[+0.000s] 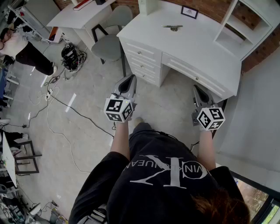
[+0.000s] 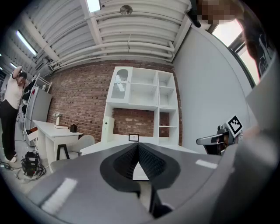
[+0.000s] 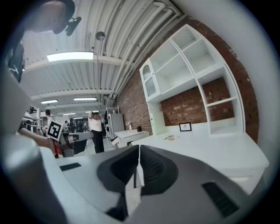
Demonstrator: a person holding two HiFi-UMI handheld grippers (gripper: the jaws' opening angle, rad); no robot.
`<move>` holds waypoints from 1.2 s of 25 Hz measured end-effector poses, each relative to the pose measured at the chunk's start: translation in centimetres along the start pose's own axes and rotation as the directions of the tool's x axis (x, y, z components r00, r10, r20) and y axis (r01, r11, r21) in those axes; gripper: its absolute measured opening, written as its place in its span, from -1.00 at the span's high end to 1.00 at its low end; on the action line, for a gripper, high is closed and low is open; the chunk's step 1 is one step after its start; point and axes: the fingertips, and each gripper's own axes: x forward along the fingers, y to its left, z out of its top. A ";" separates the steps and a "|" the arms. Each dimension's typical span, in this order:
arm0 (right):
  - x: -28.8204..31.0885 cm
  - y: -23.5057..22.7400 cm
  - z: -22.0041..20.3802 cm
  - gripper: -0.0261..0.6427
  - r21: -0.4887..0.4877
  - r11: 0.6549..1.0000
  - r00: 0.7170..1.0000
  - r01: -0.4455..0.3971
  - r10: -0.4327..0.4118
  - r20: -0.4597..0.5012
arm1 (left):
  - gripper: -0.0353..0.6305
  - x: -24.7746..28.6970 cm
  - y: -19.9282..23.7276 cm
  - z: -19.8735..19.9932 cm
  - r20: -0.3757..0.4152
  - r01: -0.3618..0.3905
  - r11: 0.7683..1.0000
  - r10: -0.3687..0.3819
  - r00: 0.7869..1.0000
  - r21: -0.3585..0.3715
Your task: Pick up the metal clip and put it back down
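The metal clip [image 1: 172, 27] lies flat on the white desk [image 1: 192, 52] near its back, in front of a small framed card [image 1: 189, 12]. In the right gripper view the metal clip [image 3: 170, 137] shows as a small shape far off on the desktop. My left gripper [image 1: 130, 79] is held level over the floor, short of the desk's drawer side, its jaws shut and empty [image 2: 138, 146]. My right gripper [image 1: 198, 90] hangs in front of the desk's front edge, jaws shut with nothing between them [image 3: 139, 148]. Both are well short of the clip.
A white shelf unit [image 1: 249, 22] stands on the desk's right end against the brick wall. A grey chair [image 1: 109, 43] and a second white desk [image 1: 83, 15] stand to the left. Cables [image 1: 57, 105] trail over the floor. A person [image 1: 26, 50] stands far left.
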 end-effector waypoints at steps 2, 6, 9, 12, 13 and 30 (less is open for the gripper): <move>-0.1 0.1 0.1 0.87 -0.001 1.000 1.000 0.001 -0.001 0.000 | 0.88 -0.2 0.0 0.1 0.001 -0.002 1.000 0.002 1.000 -0.001; -0.1 0.0 0.3 0.87 0.001 1.000 1.000 0.005 -0.005 0.001 | 0.88 0.0 0.1 0.2 -0.003 -0.002 1.000 0.002 1.000 -0.006; 0.0 -0.3 0.2 0.87 0.007 1.000 1.000 0.008 -0.008 0.002 | 0.88 0.3 0.2 0.0 -0.004 -0.002 1.000 0.002 1.000 -0.011; 0.2 -0.5 0.1 0.87 0.010 1.000 1.000 0.008 -0.008 0.003 | 0.88 0.6 0.3 -0.1 -0.004 -0.002 1.000 0.002 1.000 -0.015; 0.3 -0.6 0.1 0.87 0.009 1.000 1.000 0.008 -0.008 0.002 | 0.88 0.7 0.3 -0.1 -0.004 -0.003 1.000 0.002 1.000 -0.017; 1.5 -2.7 0.6 0.72 -0.018 0.999 0.999 0.043 -0.044 -0.013 | 0.88 2.8 0.3 -0.5 -0.020 -0.012 0.999 0.011 1.000 -0.051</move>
